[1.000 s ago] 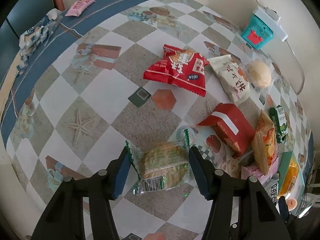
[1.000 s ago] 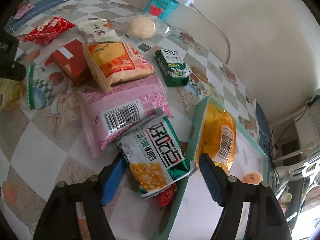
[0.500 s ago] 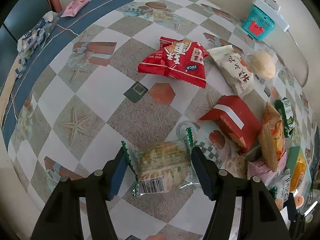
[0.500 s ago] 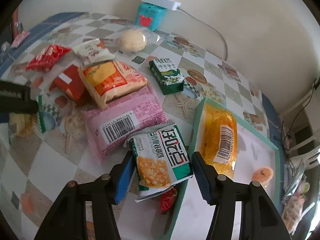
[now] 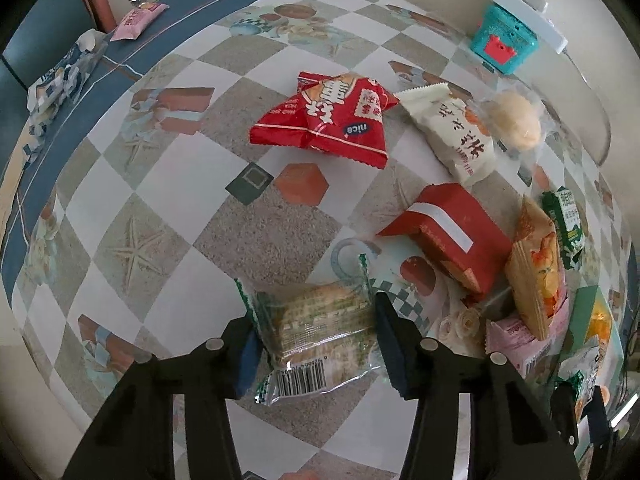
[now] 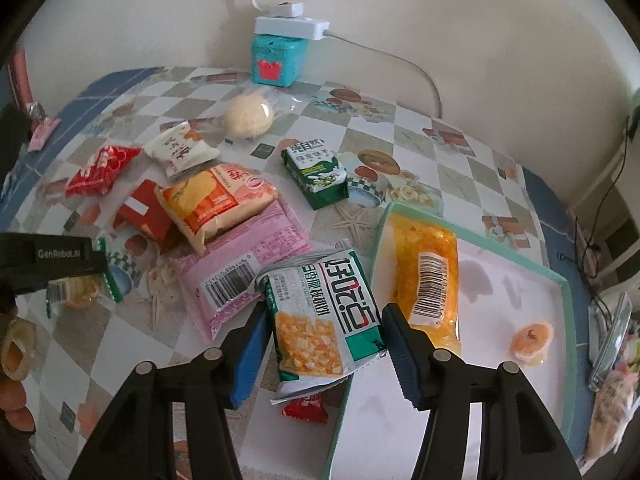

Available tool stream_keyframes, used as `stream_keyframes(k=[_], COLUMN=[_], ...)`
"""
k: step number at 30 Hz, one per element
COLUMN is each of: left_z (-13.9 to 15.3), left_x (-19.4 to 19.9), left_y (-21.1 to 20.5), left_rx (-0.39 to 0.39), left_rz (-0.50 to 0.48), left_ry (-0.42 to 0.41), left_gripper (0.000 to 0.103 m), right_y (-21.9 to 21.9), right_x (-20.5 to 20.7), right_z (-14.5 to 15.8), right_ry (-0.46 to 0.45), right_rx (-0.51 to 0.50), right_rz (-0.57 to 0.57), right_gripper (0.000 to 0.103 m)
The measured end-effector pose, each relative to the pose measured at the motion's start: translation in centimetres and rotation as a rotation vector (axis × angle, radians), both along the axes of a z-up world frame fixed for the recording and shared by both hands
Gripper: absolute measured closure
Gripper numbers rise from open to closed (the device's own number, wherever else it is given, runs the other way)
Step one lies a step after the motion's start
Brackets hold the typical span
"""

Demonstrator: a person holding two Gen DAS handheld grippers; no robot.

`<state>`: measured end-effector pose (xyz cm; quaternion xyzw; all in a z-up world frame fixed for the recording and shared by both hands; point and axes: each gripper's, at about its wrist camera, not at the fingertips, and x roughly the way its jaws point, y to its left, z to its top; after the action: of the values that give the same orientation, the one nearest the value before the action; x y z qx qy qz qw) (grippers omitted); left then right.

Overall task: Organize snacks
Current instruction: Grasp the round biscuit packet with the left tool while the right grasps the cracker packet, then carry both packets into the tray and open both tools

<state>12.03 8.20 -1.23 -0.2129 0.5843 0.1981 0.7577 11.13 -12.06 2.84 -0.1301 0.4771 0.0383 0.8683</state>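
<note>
The table, under a checkered printed cloth, carries a loose spread of snacks. At its right end lies a green-rimmed tray, already holding an orange packet and a small jelly cup. Left of the tray sit a pink packet, an orange-and-cream bag, a red box, a red bag and a green carton.

The right tongs have just been closing and now clamp a green-and-white corn snack packet, which overhangs the tray's near rim. The left tongs, pointing steeply down, have likewise just been closing; the pads press the sides of a clear cracker packet, well apart from the tray.

Assessment: two pick-ups are in hand. The corn packet appears to need only a short carry over the rim and release on bare tray floor. The cracker packet faces a longer carry across the pile, and its slippery film may slide between the pads.
</note>
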Motion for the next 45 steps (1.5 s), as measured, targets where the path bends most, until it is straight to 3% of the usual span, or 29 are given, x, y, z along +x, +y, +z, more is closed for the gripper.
stream_keyframes(k=[9, 24, 36, 45], left_z=[3.2, 8.6, 11.7, 12.7], left_x=[-0.7, -2.4, -2.3, -2.1], left_y=[0.9, 0.2, -6.3, -12.1], left_rx=[0.002, 0.016, 0.040, 0.062], left_rz=[0.031, 0.007, -0.135, -0.262], left_ry=[-0.092, -0.234, -0.303, -0.323], left_gripper=[0.051, 0.050, 0.050, 0.050], right_y=[-1.2, -3.2, -9.1, -16.1], right_x=[-0.3, -1.3, -1.8, -2.8], right_z=[2.0, 4.6, 5.6, 5.9], right_ry=[-0.027, -0.079, -0.105, -0.100], right_rx=[0.082, 0.100, 0.084, 0.092], right_rz=[-0.022, -0.079, -0.229, -0.417], right_gripper=[0.044, 0.044, 0.044, 0.044])
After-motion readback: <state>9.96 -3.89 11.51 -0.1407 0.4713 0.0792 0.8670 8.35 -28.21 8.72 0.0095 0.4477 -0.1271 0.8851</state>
